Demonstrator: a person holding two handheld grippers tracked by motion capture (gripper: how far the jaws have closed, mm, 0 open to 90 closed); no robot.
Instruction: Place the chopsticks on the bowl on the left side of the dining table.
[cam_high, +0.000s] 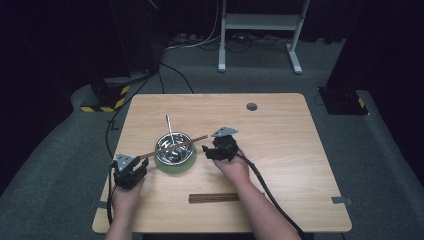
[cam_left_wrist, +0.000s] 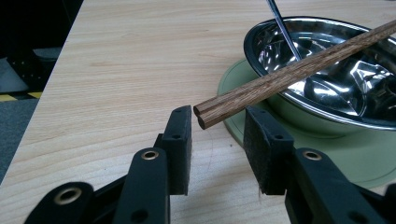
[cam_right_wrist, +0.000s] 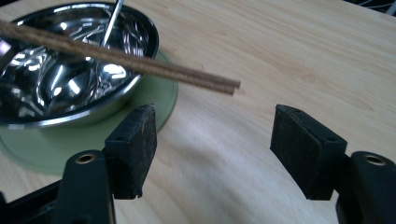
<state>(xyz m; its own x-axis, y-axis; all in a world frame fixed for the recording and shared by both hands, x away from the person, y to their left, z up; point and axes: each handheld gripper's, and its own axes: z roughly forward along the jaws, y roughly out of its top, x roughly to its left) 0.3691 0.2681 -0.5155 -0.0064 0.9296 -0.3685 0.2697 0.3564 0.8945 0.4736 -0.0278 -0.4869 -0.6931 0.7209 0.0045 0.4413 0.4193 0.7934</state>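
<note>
**Chopsticks laid across the bowl, grip on them not yet settled**

A pair of wooden chopsticks (cam_high: 174, 147) is seen resting across the rim of a steel bowl (cam_high: 174, 148), which stands on a green plate (cam_high: 176, 166) on the counter (cam_high: 280, 150). A metal spoon (cam_high: 170, 129) is propped inside the bowl, its handle rising over the far rim.

In the left gripper view, the near ends of the chopsticks (cam_left_wrist: 205, 115) are found between the jaws of the left gripper (cam_left_wrist: 219, 135). The jaws are held apart; one end looks close to or touching the left pad, but a gap is left on the other side, so no clamp is judged to be made.

In the right gripper view, the other ends (cam_right_wrist: 229, 87) are seen ahead of and above the right gripper (cam_right_wrist: 212, 140), whose jaws stand wide apart with nothing between them.

A dark wooden strip (cam_high: 214, 198), possibly a rest or case, is left lying near the front edge of the counter, untouched.

The placing across the bowl appears done. Whether the chopsticks are to be straightened or lifted cannot be told; either way, a firm hold is judged to be outstanding.
</note>
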